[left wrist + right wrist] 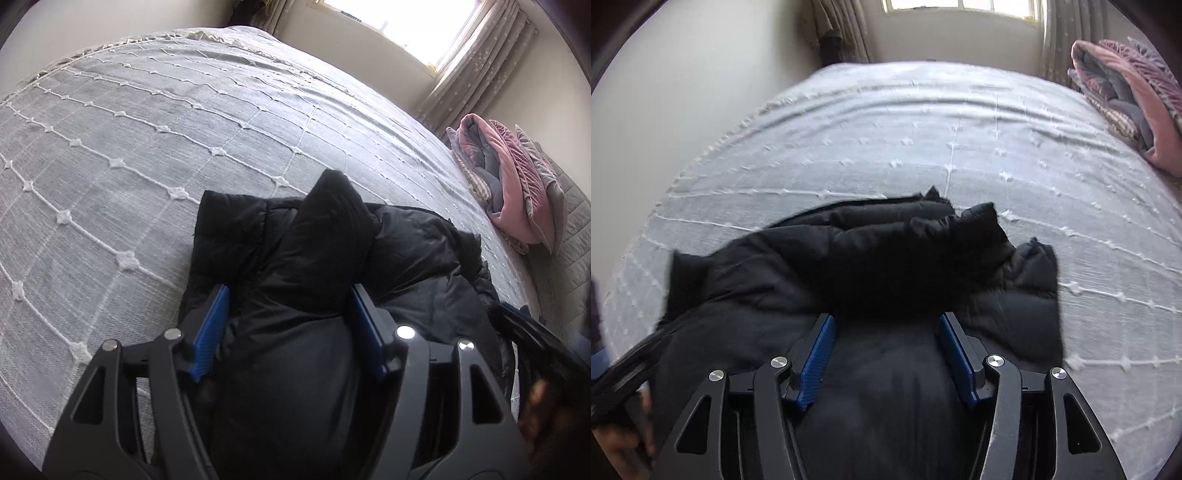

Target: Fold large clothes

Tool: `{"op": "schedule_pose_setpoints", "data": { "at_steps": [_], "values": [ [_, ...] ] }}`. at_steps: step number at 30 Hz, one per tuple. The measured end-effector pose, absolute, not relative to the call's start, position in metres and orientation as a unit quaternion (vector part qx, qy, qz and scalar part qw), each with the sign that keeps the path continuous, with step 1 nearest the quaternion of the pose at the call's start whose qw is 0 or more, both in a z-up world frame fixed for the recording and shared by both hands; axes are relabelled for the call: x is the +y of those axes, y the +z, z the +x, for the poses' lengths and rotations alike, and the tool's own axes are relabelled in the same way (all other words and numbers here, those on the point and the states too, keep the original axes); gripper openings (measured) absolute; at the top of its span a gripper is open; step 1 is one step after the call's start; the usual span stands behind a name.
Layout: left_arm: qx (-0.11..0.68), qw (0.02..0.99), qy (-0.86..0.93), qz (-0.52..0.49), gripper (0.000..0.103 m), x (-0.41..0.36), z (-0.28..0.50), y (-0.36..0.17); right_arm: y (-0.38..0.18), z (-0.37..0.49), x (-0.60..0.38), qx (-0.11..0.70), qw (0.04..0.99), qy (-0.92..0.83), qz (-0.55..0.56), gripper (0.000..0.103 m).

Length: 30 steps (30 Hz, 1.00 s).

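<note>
A black puffer jacket (314, 258) lies bunched on the grey bedspread (147, 147). My left gripper (290, 295) stands open with its blue pads (212, 328) on either side of a raised fold of the jacket. In the right wrist view the same jacket (886, 258) lies folded in a thick heap, and my right gripper (886, 325) is open with its blue pads (818, 354) astride the near part of the jacket. The fabric fills the gap between both pairs of fingers. The frames do not show whether the pads press on it.
The bedspread (960, 147) has white stitched lines and small knots. A folded pink and grey quilt (513, 188) lies at the bed's right edge, also in the right wrist view (1126, 99). A curtained window (424, 26) is behind the bed. A wall runs along the left.
</note>
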<state>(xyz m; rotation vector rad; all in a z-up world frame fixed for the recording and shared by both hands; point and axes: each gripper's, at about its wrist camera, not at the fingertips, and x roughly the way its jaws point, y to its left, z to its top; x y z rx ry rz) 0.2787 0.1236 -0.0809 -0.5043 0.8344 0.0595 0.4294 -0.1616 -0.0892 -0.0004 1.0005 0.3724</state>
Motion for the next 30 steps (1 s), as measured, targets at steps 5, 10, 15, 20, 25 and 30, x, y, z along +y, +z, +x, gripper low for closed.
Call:
{"op": "schedule_pose_setpoints", "data": {
  "at_steps": [5, 10, 15, 20, 25, 30],
  "values": [
    [0.402, 0.886, 0.038, -0.228, 0.067, 0.12, 0.277, -0.077, -0.056, 0.343, -0.172, 0.446, 0.865, 0.231, -0.017, 0.059],
    [0.403, 0.887, 0.04, -0.222, 0.067, 0.119, 0.274, -0.075, -0.075, 0.303, -0.169, 0.44, 0.864, 0.244, -0.026, 0.061],
    [0.405, 0.887, 0.043, -0.217, 0.068, 0.117, 0.274, -0.075, -0.098, 0.31, -0.171, 0.446, 0.857, 0.255, -0.024, 0.064],
    [0.403, 0.889, 0.046, -0.21, 0.068, 0.115, 0.273, -0.073, -0.105, 0.306, -0.171, 0.443, 0.86, 0.252, -0.026, 0.064],
    [0.405, 0.886, 0.039, -0.221, 0.068, 0.118, 0.271, -0.07, -0.106, 0.308, -0.165, 0.446, 0.859, 0.25, -0.027, 0.064],
    [0.412, 0.874, 0.018, -0.256, 0.068, 0.127, 0.256, -0.056, -0.093, 0.306, -0.179, 0.441, 0.863, 0.246, -0.004, 0.065]
  ]
}}
